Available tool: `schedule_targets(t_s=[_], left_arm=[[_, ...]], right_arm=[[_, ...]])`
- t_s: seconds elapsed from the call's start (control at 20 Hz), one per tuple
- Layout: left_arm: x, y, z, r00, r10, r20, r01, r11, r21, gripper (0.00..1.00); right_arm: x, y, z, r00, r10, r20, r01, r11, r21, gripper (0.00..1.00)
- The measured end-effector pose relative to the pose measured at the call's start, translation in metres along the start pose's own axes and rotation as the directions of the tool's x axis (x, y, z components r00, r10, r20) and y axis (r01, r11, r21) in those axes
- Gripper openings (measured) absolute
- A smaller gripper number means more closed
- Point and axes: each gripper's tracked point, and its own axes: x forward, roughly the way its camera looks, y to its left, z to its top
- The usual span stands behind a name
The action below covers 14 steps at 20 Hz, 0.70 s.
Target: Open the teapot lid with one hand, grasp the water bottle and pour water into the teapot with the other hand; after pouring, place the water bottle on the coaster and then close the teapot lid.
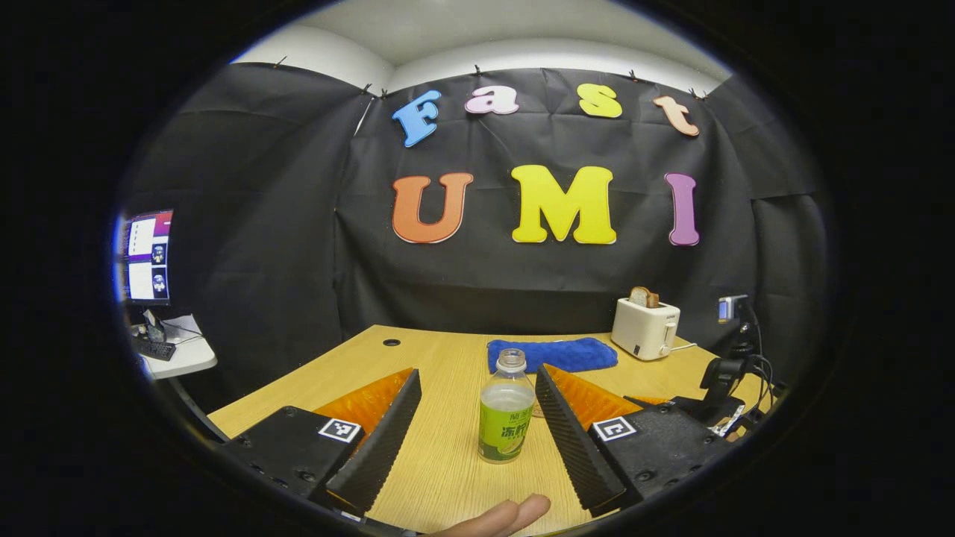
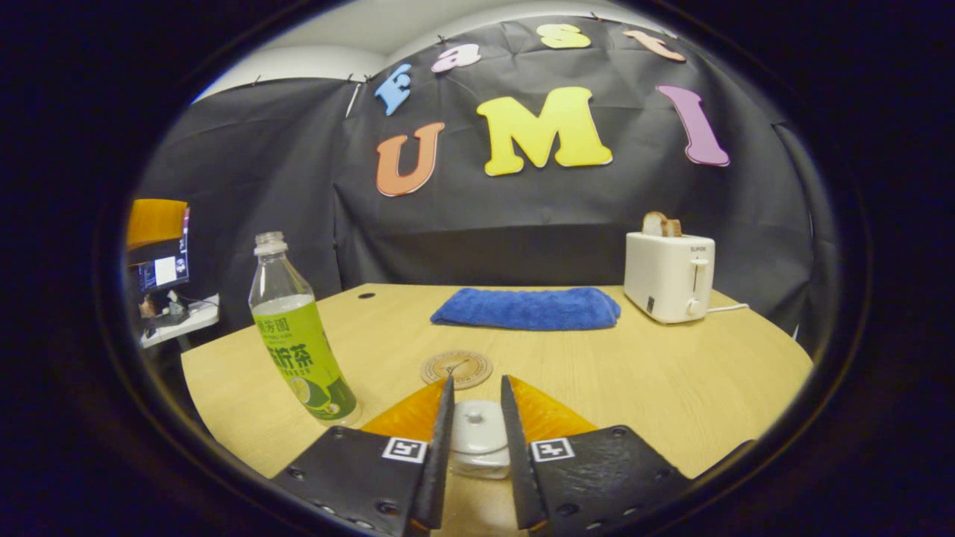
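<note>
Our left claw [image 1: 477,440] stands wide, and the water bottle [image 1: 506,409] rises upright between its two fingers, nearer the right one, with a gap on each side, so nothing is gripped yet. The bottle's long axis runs straight up from the tabletop [image 1: 440,477], its cap is off, and it sits just ahead of us, a little deeper than the fingertips. We judge that this claw is the one meant for the bottle: a short push forward and a squeeze on the labelled body would take it.

Our right claw [image 2: 476,425] is drawn narrow around the teapot lid [image 2: 474,421], the pale knob sitting between the fingers; we cannot tell whether both fingers press on it or stand just off it. The teapot body [image 2: 477,462] lies low under the claw, mostly hidden. From this side the bottle stands well to the left and near, so the right claw is the nearer one to the lid and the left the nearer one to the bottle.

The coaster [image 2: 456,368] lies flat just beyond the teapot, bare and ready. Farther back lie a blue towel [image 2: 527,309] and a toaster [image 2: 669,275], both well apart from the work. A fingertip [image 1: 507,516] shows at the near edge in the left gripper view. Nothing blocks either approach.
</note>
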Motion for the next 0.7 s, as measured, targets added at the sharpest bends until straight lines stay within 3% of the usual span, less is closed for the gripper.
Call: schedule_targets(t_s=[0.1, 0.25, 0.35, 0.7], left_arm=[[0.003, 0.002, -0.001, 1.000, -0.004, 0.007, 0.004, 1.000, -0.007, 0.97], [0.007, 0.004, -0.003, 1.000, -0.006, 0.002, 0.006, 1.000, -0.006, 0.96], [0.009, 0.002, -0.005, 1.000, -0.012, 0.003, 0.012, 1.000, 0.009, 0.96], [0.024, -0.008, -0.019, 0.998, -0.056, 0.024, 0.055, 0.998, 0.017, 0.96]], right_arm=[[0.004, 0.003, -0.001, 1.000, 0.013, -0.007, -0.013, 1.000, 0.005, 0.17], [0.001, 0.005, 0.002, 1.000, 0.018, 0.000, -0.018, 1.000, -0.022, 0.12], [0.004, 0.002, 0.001, 1.000, 0.007, -0.005, -0.007, 1.000, 0.006, 0.00], [-0.030, -0.002, 0.043, 0.997, 0.023, 0.070, -0.022, 1.000, -0.019, 0.00]])
